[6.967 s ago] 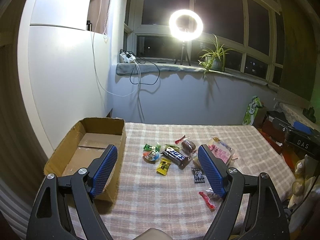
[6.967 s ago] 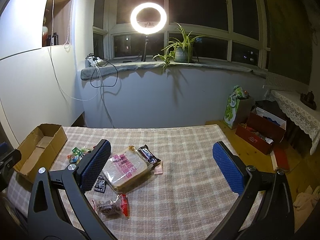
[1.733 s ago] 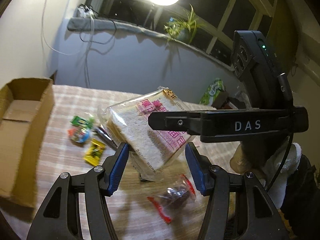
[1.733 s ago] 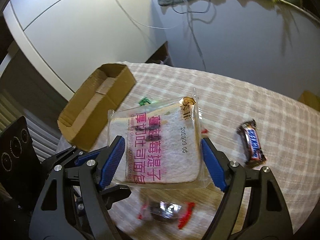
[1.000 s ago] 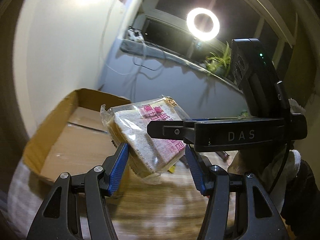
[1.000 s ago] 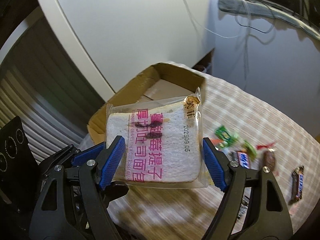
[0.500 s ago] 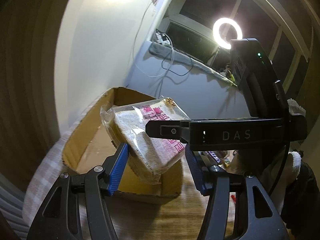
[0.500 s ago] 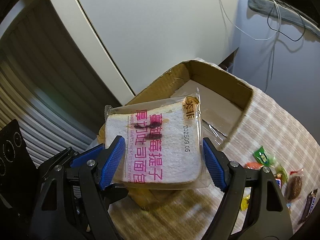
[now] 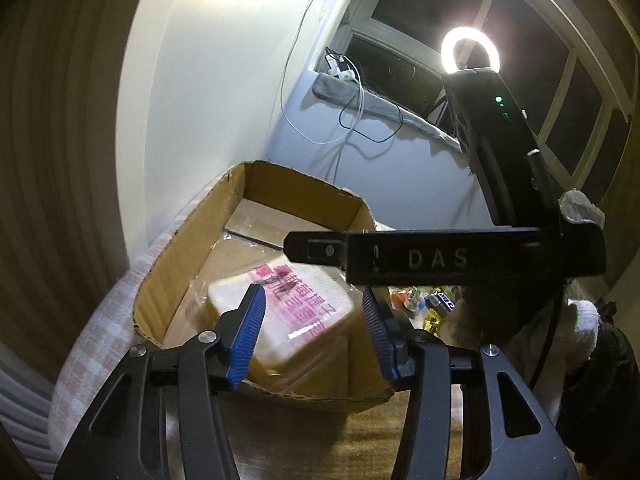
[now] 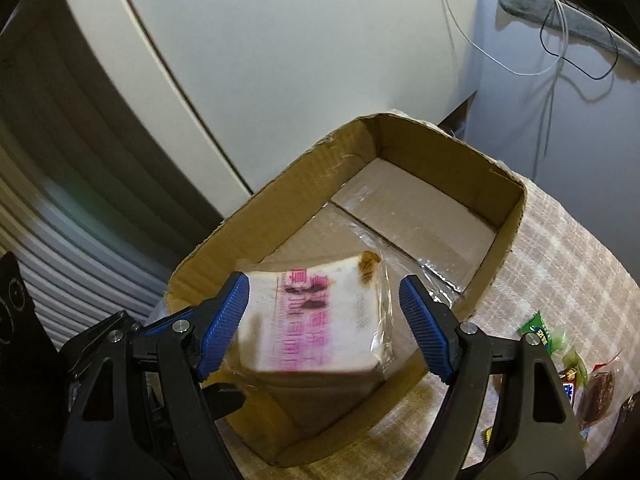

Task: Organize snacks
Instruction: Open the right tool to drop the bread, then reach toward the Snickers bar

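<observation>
Cardboard box (image 10: 404, 132) around blurred bread pack (image 10: 316, 316); both grippers (image 9: 312, 320) (image 10: 324, 320) apart

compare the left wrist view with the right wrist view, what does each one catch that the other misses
Only the left wrist view shows the lit ring light, the dark window behind it, and the right gripper's black body marked DAS crossing the frame.

Only the right wrist view shows the ribbed grey panel beside the box and the checked tablecloth stretching right of it.

Both show the cardboard box, the blurred bag of sliced bread in it between open blue fingers, loose snacks on the table, and cables hanging from the sill.
</observation>
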`<state>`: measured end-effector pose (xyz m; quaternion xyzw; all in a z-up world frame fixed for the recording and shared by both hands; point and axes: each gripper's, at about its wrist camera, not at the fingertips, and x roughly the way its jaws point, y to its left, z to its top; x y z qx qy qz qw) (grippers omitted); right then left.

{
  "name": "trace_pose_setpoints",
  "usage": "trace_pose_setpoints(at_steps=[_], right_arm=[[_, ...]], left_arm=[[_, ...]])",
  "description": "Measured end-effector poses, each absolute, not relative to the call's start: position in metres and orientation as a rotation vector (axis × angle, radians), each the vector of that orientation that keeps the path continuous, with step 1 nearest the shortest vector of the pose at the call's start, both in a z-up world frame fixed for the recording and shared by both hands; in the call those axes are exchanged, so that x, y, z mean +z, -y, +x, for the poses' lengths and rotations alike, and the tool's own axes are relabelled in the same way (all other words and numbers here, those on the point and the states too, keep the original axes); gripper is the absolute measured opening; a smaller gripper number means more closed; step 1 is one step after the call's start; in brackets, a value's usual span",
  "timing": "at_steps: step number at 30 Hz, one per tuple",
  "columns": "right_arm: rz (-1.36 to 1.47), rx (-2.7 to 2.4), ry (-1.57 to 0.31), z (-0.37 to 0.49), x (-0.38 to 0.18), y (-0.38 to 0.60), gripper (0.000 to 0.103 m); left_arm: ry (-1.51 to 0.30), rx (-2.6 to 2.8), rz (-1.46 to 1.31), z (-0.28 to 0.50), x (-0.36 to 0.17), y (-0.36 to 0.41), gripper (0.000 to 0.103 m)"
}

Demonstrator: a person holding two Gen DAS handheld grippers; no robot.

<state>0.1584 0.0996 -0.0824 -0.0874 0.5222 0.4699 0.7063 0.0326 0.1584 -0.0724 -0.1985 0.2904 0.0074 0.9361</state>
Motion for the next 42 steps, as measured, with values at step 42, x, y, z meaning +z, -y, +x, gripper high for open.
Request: trace_pose_setpoints(at_steps=[42], right_arm=[[-0.106, 0.534, -1.074, 0.205, -0.084, 0.236, 0.097]], left_arm=[[-0.733, -0.250, -0.233, 0.058, -0.079, -0.002, 0.048]])
